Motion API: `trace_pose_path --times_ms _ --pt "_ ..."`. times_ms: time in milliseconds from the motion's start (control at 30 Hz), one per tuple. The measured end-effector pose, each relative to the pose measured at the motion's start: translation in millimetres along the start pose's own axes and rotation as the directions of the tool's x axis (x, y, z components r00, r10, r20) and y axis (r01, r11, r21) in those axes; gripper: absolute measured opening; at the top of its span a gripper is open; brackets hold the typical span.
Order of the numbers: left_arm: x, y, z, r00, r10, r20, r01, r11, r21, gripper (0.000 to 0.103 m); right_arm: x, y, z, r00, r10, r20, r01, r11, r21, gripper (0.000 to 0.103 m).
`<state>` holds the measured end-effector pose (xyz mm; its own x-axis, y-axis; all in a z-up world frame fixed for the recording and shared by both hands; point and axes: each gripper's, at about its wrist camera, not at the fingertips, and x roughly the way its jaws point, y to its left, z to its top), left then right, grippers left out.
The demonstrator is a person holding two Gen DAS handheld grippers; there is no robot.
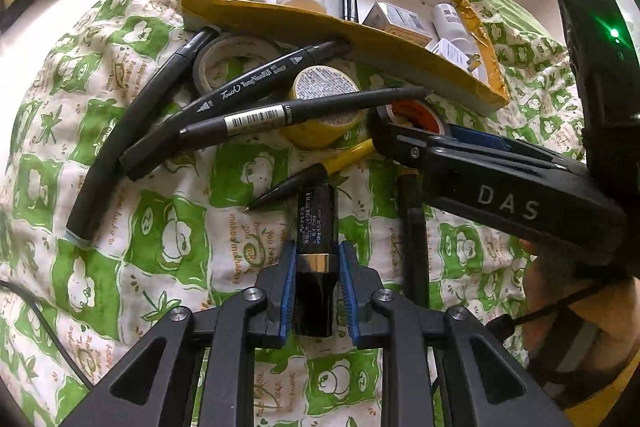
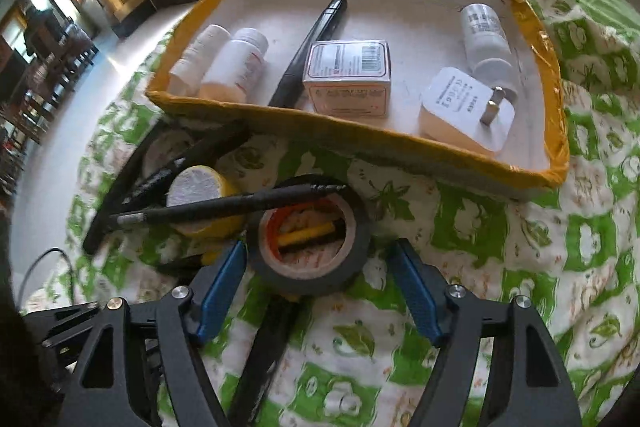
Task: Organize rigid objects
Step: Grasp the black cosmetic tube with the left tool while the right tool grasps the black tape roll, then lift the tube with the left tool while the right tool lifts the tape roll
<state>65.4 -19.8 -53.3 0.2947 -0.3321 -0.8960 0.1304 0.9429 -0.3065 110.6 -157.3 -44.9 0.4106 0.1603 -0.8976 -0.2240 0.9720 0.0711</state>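
Observation:
My left gripper (image 1: 316, 293) is shut on a black tube with a gold band (image 1: 316, 227), which lies on the green-patterned cloth pointing away from me. My right gripper (image 2: 320, 287) is open and straddles a black tape roll (image 2: 308, 239). The left pad is close to the roll's side and a gap shows at the right pad. In the left wrist view the right gripper (image 1: 396, 131) reaches in from the right over that tape roll (image 1: 416, 115). A yellow-and-black pen (image 2: 308, 233) shows through the roll's hole.
A yellow-edged box (image 2: 360, 139) behind holds white bottles, a black pen, a small carton and a white plug. A yellow tape roll (image 1: 324, 107), a pale tape roll (image 1: 232, 63), black markers (image 1: 256, 83) and a thin black pen (image 1: 300, 111) lie in a heap. Another marker (image 1: 412, 227) lies beside the tube.

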Motion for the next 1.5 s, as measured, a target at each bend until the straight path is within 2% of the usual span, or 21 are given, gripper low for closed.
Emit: trace_pose_path --times_ms 67,167,367,533,867,1033,1500 --pt "0 1 1 1.000 -0.004 0.000 0.004 1.000 -0.004 0.020 -3 3 0 1.000 -0.005 0.016 0.006 1.000 -0.023 0.061" --pt "1 1 1 1.000 -0.007 0.001 0.007 1.000 -0.005 0.020 -8 5 -4 1.000 -0.017 0.009 0.017 0.999 -0.031 0.061" --pt "2 1 2 1.000 -0.008 0.000 0.008 1.000 -0.004 0.021 -24 -17 -21 0.999 0.025 -0.038 -0.021 0.995 0.094 0.061" --pt "1 1 1 1.000 -0.004 0.005 0.004 1.000 0.003 0.021 -38 -26 -30 0.999 0.026 -0.027 -0.023 0.991 0.132 0.061" --pt "12 -3 5 1.000 0.019 -0.005 -0.019 1.000 0.020 0.020 -40 -31 -32 1.000 0.020 -0.016 -0.017 0.989 0.144 0.061" --pt "10 -6 5 1.000 0.017 0.019 -0.017 0.999 0.033 0.018 -40 -30 -30 1.000 0.021 -0.005 -0.020 0.989 0.145 0.061" --pt "-5 -10 3 0.996 0.011 0.085 -0.016 0.998 0.057 0.017 -49 -31 -29 1.000 0.022 0.017 -0.024 0.989 0.144 0.061"
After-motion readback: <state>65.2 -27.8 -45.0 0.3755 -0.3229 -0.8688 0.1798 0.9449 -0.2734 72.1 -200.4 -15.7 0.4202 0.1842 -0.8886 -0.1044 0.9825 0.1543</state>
